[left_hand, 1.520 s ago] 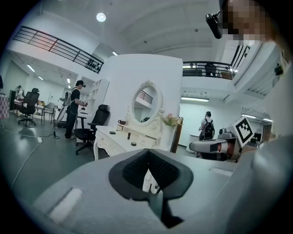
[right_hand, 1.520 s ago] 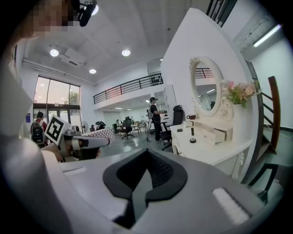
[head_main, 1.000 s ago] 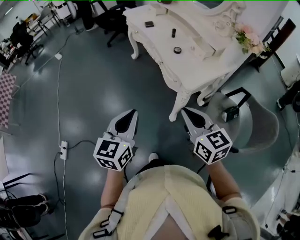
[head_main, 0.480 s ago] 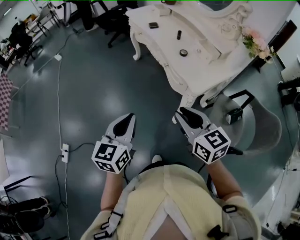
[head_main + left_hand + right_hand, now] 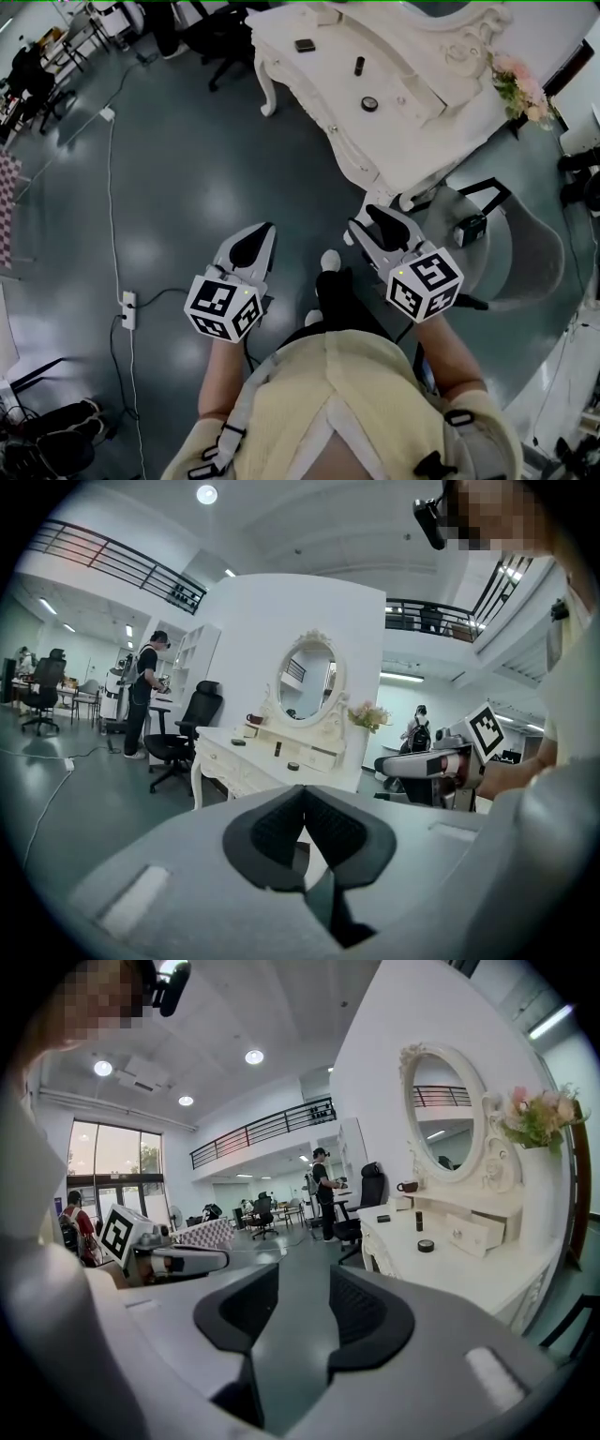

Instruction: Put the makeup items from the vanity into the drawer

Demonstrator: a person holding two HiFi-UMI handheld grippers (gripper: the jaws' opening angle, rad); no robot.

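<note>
The floor [image 5: 187, 169] is glossy, dark grey-green. A white wall [image 5: 253, 621] backs the white vanity [image 5: 412, 141] and its oval mirror [image 5: 307, 679]. A black office chair [image 5: 187, 728] stands beside it. Recessed ceiling lights [image 5: 254, 1057], tall windows [image 5: 117, 1162], railed balcony [image 5: 262, 1129] overhead.

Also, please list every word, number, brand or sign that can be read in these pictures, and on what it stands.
No readable text anywhere.
Left marker cube and right marker cube: black-and-white square patterns, not letters.
Flat case, upright tube and round compact on the vanity: too small to show any label.
</note>
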